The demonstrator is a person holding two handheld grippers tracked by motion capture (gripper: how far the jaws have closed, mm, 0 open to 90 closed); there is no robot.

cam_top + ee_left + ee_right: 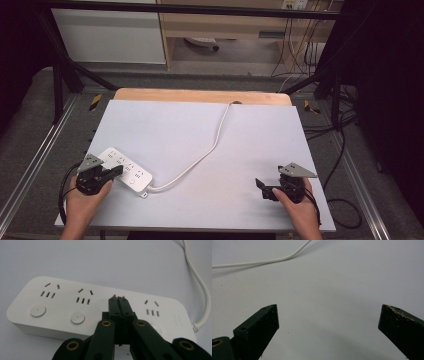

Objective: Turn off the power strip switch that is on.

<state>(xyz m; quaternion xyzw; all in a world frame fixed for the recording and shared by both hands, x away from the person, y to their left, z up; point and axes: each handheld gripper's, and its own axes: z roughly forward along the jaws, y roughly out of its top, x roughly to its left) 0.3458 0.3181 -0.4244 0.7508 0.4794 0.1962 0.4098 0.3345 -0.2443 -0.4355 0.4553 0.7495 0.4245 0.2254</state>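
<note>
No lettering on the power strip (100, 307) is legible.

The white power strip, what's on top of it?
The shut left tool pokes over the power strip near its third socket group. Two round buttons and sockets show; the tool covers most of the third button.

The power strip (125, 171) lies on the table (250, 150) at its near left, set at a slant. Its cable (200, 159) leaves the strip's right end and runs across the middle of the table to the far edge. The left gripper (118, 171) sits over the near left part of the strip, its tips above the third socket group. The right gripper (260, 187) is at the near right, well apart from strip and cable.
</note>
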